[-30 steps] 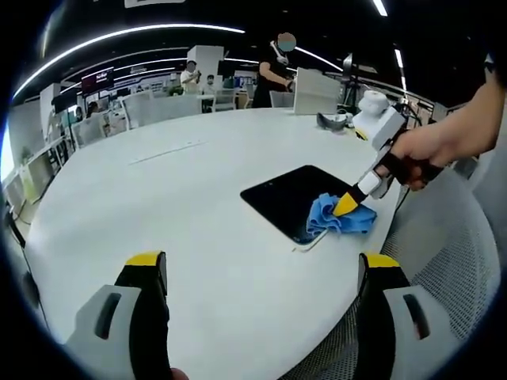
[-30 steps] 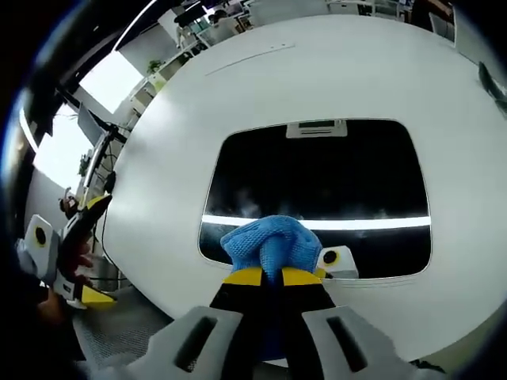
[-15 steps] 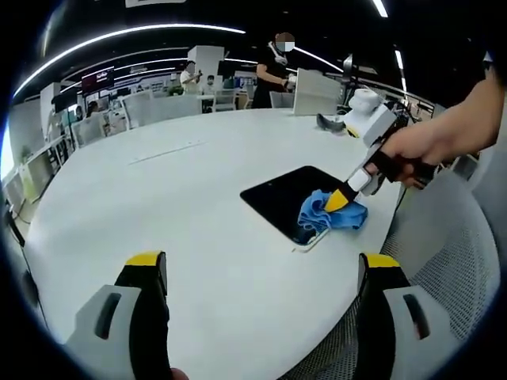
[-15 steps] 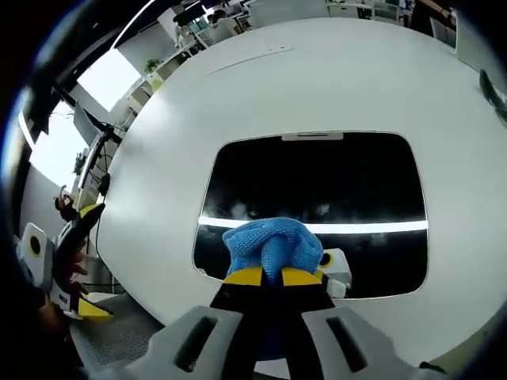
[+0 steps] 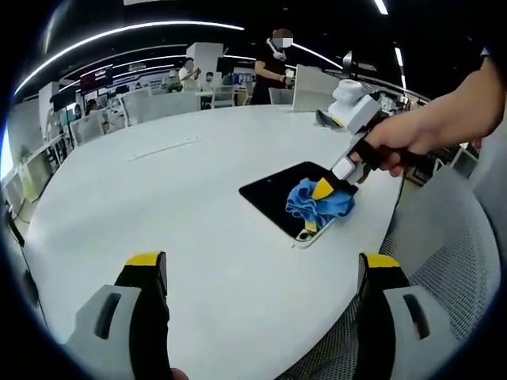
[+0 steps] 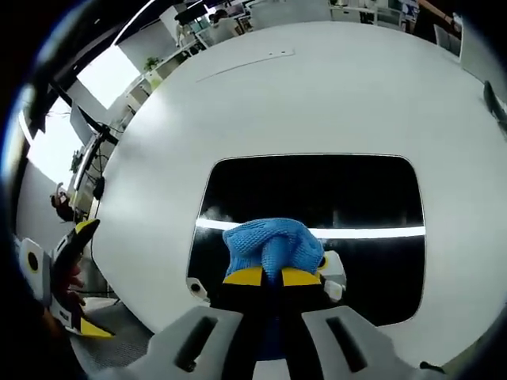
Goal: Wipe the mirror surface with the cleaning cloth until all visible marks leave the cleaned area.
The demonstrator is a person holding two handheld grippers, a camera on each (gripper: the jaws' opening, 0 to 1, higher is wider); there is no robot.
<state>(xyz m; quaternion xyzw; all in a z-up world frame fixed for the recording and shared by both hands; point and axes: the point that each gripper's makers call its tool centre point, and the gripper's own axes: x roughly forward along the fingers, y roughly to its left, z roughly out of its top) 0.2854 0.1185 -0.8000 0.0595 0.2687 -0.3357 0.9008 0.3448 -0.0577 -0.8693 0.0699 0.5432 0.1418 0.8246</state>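
The right gripper [image 6: 273, 276] has its jaws clamped on the blue cleaning cloth [image 6: 271, 245], which bunches just ahead of the yellow tips and presses on the dark mirror [image 6: 348, 198] lying flat on the white table [image 6: 261, 103]. The left gripper [image 5: 261, 265] hovers with jaws wide apart, the mirror and cloth well ahead of them, toward the right jaw.

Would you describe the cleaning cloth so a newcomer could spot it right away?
Start at the large white round table and find the dark rectangular mirror lying flat near its edge. On the mirror sits the bunched cleaning cloth, pinched in the right gripper. It is the one bright blue, soft thing there.
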